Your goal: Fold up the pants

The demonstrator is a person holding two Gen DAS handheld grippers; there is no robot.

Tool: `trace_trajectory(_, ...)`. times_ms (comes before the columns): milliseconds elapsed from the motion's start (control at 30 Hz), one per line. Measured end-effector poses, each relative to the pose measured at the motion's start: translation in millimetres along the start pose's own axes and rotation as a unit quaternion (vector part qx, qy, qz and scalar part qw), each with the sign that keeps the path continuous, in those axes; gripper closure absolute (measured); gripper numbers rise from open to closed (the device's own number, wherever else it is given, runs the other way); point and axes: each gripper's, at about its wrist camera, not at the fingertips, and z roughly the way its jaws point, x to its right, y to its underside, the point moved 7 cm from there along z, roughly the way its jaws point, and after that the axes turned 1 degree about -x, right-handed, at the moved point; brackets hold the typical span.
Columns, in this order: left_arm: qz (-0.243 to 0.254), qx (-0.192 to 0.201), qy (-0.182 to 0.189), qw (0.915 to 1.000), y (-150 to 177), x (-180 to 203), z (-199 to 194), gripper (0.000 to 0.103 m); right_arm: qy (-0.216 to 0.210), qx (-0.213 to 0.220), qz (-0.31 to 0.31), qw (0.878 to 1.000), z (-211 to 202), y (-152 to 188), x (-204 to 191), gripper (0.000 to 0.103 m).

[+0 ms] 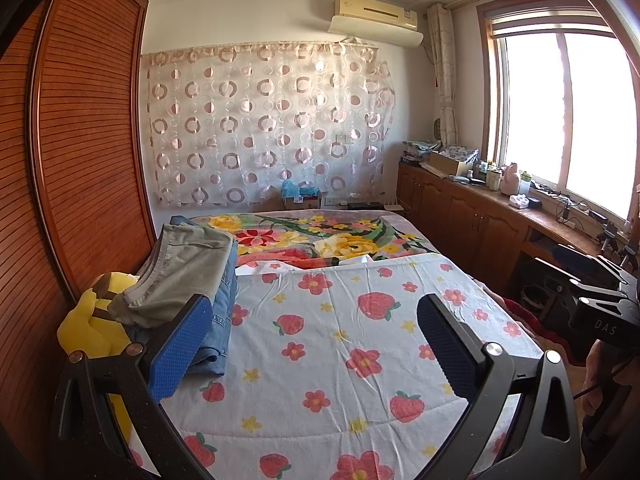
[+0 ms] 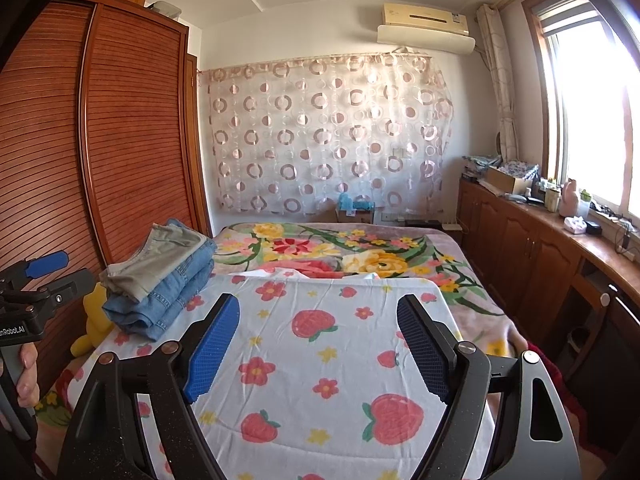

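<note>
Left gripper: jaws spread wide, nothing held between the blue pads, only strawberry-print sheet showing in the gap. Right gripper: likewise gaping wide, empty, above the same sheet.

Folded pants stacked in a pile: grey-green pair on top, blue denim pairs beneath. Seen from the left wrist, just outside and beyond the left jaw, partly hidden behind its pad; touching or merely overlapping in view, impossible to tell. Seen from the right wrist, well to the left of the left jaw and further away, clear of both pads.

Yellow plush toy beside the pile, outside the left jaw, tucked against the slatted wooden wardrobe. Floral blanket straight ahead past both jaw tips, beyond the far edge of the sheet. Circle-patterned curtain on the far wall, air conditioner above it. Wooden cabinets with cluttered top off beyond the right jaw, under the bright window.

Right gripper's body also visible at the right edge of the left wrist view; left gripper's body, with a hand on its handle, at the left edge of the right wrist view.
</note>
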Motion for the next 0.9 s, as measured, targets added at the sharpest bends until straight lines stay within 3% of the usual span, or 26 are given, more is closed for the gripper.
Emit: trace_trajectory(900,0.000,0.000,0.000,1.0000,-0.4,0.6,-0.1,0.001,0.003,0.000,0.001,1.000,-0.8,2.5,-0.2,0.020)
